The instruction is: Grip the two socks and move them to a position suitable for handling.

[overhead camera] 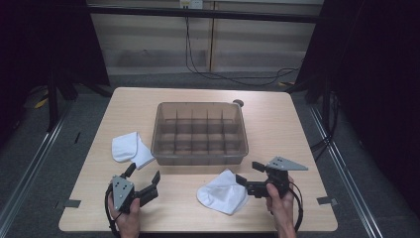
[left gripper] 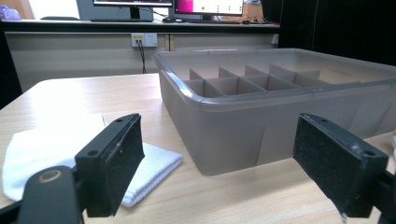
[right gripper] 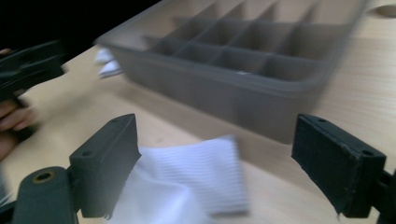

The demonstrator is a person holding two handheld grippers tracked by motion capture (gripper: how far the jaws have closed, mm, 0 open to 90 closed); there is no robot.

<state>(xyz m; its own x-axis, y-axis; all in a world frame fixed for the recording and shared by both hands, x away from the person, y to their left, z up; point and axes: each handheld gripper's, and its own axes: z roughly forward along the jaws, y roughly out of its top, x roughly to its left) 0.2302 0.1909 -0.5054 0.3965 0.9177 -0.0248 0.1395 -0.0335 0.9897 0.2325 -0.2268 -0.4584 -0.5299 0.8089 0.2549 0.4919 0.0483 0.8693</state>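
Observation:
A grey translucent bin (overhead camera: 200, 133) with several divided compartments sits mid-table. Left of it lies a folded white cloth (overhead camera: 130, 148); a second white cloth (overhead camera: 223, 192) lies crumpled in front of the bin. My left gripper (overhead camera: 143, 173) rests open near the front left, pointing toward the first cloth (left gripper: 51, 149) and the bin wall (left gripper: 261, 116), nothing between its jaws. My right gripper (overhead camera: 247, 172) is open at the second cloth's right edge. In the right gripper view that cloth (right gripper: 196, 177) lies low between the wide jaws, and no pad presses on it.
The table's front edge (overhead camera: 198, 229) runs just below both hands. A small dark round hole (overhead camera: 238, 103) sits behind the bin's far right corner. Cables hang behind the table. The right gripper view is blurred; the left hand and its gripper (right gripper: 28, 70) show at its left.

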